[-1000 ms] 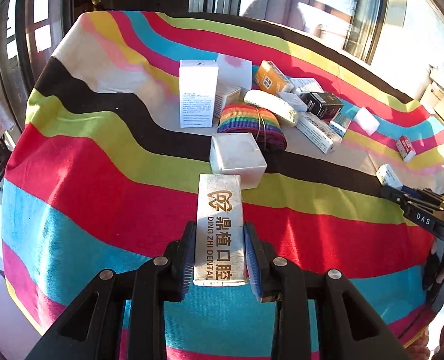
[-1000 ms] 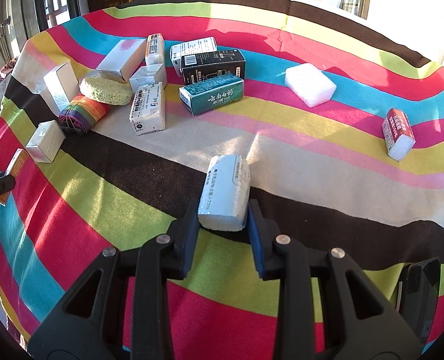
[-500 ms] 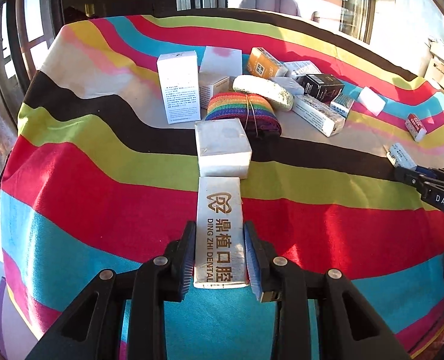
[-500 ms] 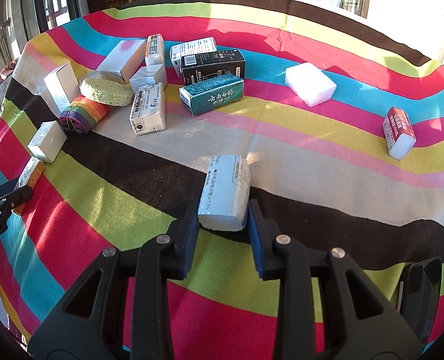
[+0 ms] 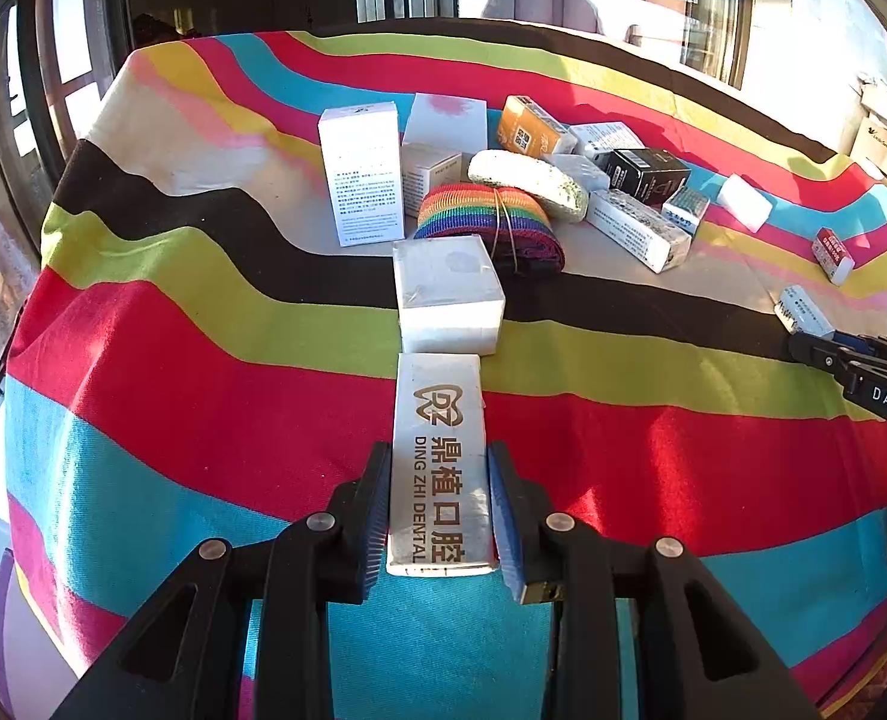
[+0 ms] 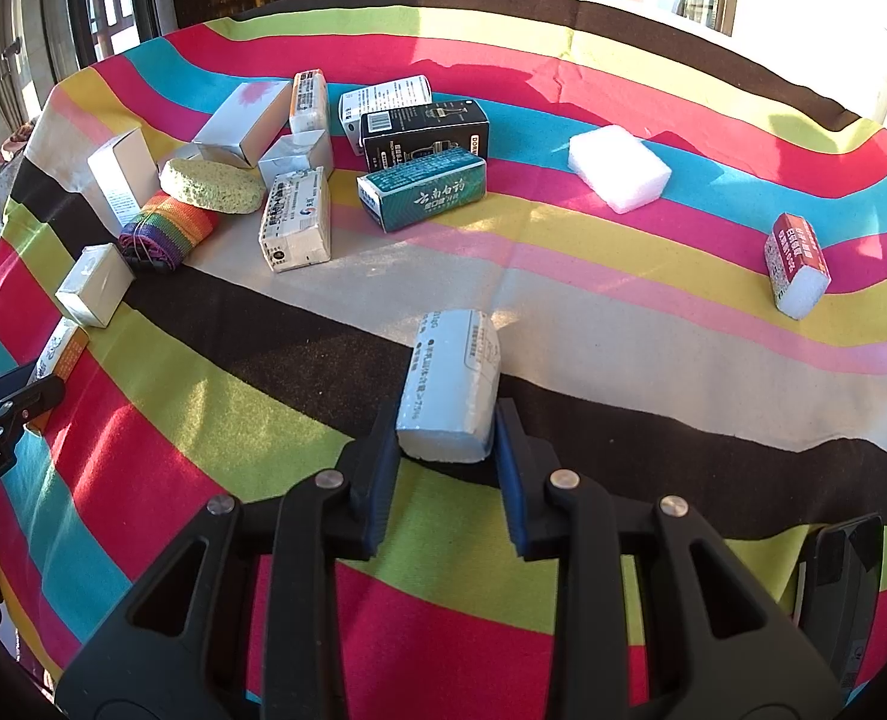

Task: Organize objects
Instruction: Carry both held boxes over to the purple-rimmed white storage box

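**Holding One Box in Each Gripper**

Looking along the left gripper point(image 5: 440, 510), its two fingers were pressed on the sides of a long silver dental box point(image 5: 440, 462). The far end of that box sat just in front of a small white box point(image 5: 448, 294) on the striped cloth point(image 5: 173, 396) of the worktop; I could not tell if the two touched. Behind it lay a rainbow roll point(image 5: 485, 219) and a tall white box point(image 5: 362, 174) standing up. This view showed the gold letters on top of the dental box. The other view showed only a small bit of that box at its left edge.

The right gripper point(image 6: 446, 447) was squeezing a pale blue packet point(image 6: 452, 384). The left view showed just a small end of this packet, far off at its right edge.

The right view showed more of the pile from the side: a green sponge point(image 6: 212, 186), a teal box point(image 6: 422, 192), and a black box point(image 6: 425, 132) close together. A white foam block point(image 6: 620, 168) lay apart from them, and a red packet point(image 6: 797, 264) lay well apart near the right side. These looked tiny in the left view.
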The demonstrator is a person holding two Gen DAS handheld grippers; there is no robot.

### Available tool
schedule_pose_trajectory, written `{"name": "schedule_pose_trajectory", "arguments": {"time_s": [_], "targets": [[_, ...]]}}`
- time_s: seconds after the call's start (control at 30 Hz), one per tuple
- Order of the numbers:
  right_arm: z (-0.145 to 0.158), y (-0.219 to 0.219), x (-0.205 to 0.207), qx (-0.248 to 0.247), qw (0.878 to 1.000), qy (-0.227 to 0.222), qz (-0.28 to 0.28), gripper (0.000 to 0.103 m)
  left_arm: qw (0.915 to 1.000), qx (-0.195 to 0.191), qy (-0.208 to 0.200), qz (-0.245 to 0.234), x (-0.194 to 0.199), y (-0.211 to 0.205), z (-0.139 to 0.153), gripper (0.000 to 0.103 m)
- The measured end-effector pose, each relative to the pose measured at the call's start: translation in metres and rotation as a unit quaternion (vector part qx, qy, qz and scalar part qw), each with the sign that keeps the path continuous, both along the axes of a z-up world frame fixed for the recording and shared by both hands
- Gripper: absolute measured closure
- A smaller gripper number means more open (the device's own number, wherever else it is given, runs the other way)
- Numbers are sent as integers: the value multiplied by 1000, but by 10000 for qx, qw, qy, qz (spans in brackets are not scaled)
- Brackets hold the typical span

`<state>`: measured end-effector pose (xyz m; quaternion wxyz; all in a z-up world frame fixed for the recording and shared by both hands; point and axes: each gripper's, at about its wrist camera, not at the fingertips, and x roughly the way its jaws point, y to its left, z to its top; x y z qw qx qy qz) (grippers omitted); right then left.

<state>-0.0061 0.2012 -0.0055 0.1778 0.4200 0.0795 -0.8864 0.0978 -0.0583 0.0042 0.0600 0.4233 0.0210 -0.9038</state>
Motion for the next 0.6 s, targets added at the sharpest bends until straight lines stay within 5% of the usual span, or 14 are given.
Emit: {"name": "schedule_pose_trajectory", "arguments": {"time_s": [0.6], "targets": [[7,0,28,-192,9997,-73,122,69,9998,182,18,-111,35,8,5,71]]}}
